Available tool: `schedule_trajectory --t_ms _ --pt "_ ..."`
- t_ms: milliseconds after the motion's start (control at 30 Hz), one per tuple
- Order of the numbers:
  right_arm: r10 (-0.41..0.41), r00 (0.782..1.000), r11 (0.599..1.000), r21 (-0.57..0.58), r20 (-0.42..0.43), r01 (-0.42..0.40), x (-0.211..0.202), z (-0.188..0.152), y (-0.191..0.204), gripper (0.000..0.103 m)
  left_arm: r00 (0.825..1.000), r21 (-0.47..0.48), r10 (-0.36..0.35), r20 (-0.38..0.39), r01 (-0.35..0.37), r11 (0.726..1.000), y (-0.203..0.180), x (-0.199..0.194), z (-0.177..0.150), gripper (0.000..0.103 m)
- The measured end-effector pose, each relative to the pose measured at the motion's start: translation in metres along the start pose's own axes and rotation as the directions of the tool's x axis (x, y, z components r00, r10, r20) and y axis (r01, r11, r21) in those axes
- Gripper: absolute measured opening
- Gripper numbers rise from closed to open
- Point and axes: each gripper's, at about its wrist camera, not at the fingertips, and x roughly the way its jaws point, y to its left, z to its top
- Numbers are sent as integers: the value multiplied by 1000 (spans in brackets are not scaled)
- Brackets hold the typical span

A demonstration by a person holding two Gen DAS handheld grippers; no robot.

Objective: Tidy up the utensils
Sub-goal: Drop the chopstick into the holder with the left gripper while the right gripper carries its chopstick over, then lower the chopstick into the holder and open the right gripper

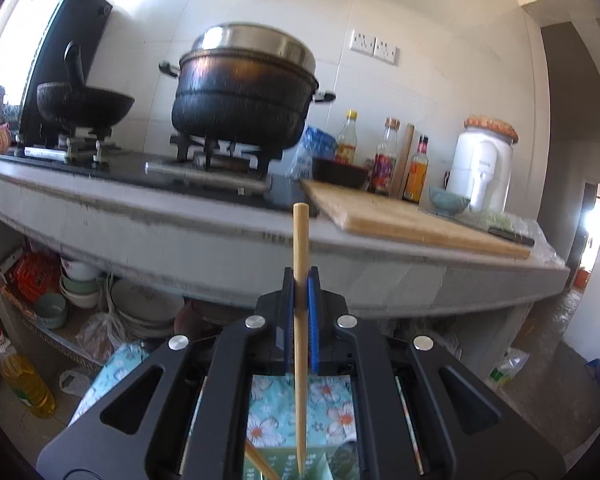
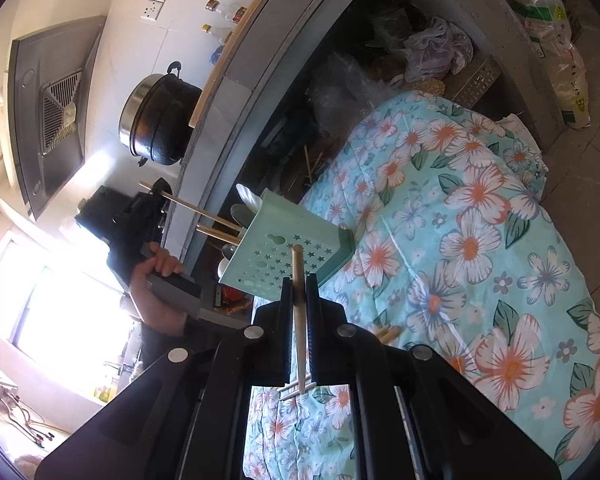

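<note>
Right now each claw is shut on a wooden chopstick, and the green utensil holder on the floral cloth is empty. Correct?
Not quite. The green utensil holder is not empty: the right wrist view shows spoons and chopsticks in it. Each claw is indeed shut on a wooden chopstick.

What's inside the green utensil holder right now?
The green utensil holder holds two wooden chopsticks and several spoons sticking out of its open end. Its perforated wall hides their lower ends and anything deeper inside.
</note>
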Motion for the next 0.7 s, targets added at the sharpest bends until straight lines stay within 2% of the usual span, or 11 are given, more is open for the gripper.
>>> schedule_trajectory --t_ms 100,167,233,333,467,600,700 --pt "-4 1000 1000 -8 3 4 0 0 2 7 999 3 -20 -45 20 1000 8 -10 -23 6" --pt "-13 1000 1000 -20 8 13 -1 -1 5 7 998 -5 -30 -62 29 1000 14 -23 -33 14" --pt "-15 1000 999 -29 11 15 -2 -1 7 7 995 -32 -56 -82 53 998 23 -42 -44 28" --pt "-16 1000 999 -46 16 17 -2 -1 13 7 992 -44 -77 -100 73 996 32 -70 -57 40" --pt "-17 999 995 -93 31 20 -3 0 31 7 989 -48 -95 -117 90 995 43 -109 -74 48" --pt "-10 998 983 -184 69 23 -4 10 64 7 976 -53 -122 -182 114 992 52 -142 -97 57" --pt "10 994 963 -269 112 20 -3 22 95 7 958 -73 -126 -257 110 991 59 -159 -121 59"
